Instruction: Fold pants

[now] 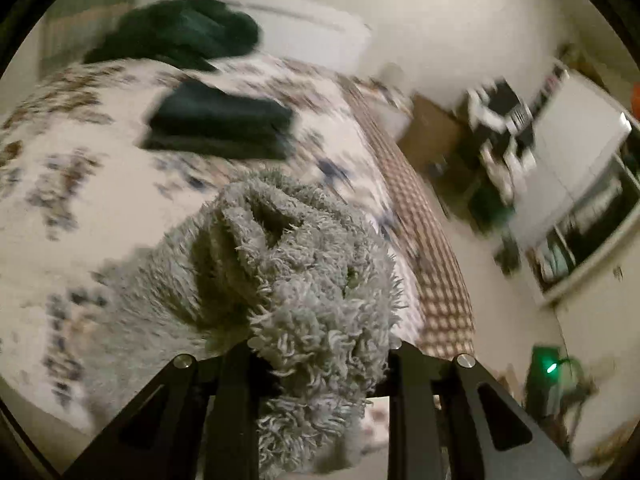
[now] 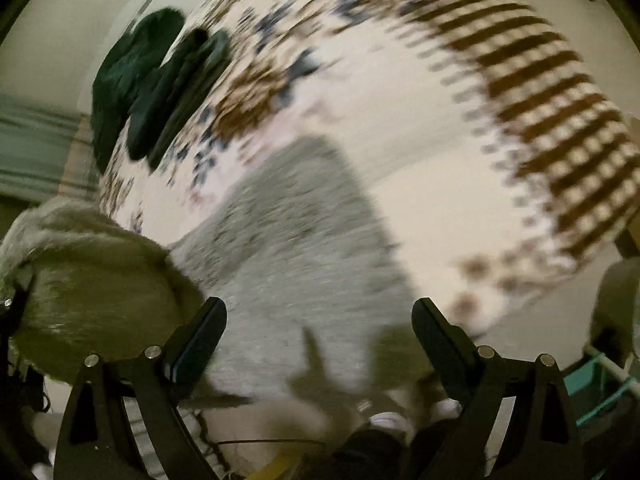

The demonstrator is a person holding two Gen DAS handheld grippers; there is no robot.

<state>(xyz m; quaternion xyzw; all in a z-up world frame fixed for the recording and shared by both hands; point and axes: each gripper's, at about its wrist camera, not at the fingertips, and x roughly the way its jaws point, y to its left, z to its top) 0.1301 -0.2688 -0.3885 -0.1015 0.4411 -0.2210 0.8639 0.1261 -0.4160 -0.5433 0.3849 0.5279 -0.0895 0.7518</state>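
Observation:
The grey fluffy pants (image 1: 304,272) are bunched up between my left gripper's fingers, lifted above the bed. My left gripper (image 1: 320,348) is shut on them, and the fabric hides the fingertips. In the right wrist view the pants (image 2: 304,248) lie spread flat on the floral bedspread (image 2: 420,140), with a raised fold at the left (image 2: 92,276). My right gripper (image 2: 320,316) is open and empty, just above the near edge of the pants. Both views are motion-blurred.
A folded dark green garment (image 1: 220,124) and a loose dark green pile (image 1: 180,32) lie further up the bed; both show in the right wrist view (image 2: 160,92). A checked bed skirt (image 1: 432,240) marks the bed's right edge. Shelves and clutter (image 1: 560,184) stand at the right.

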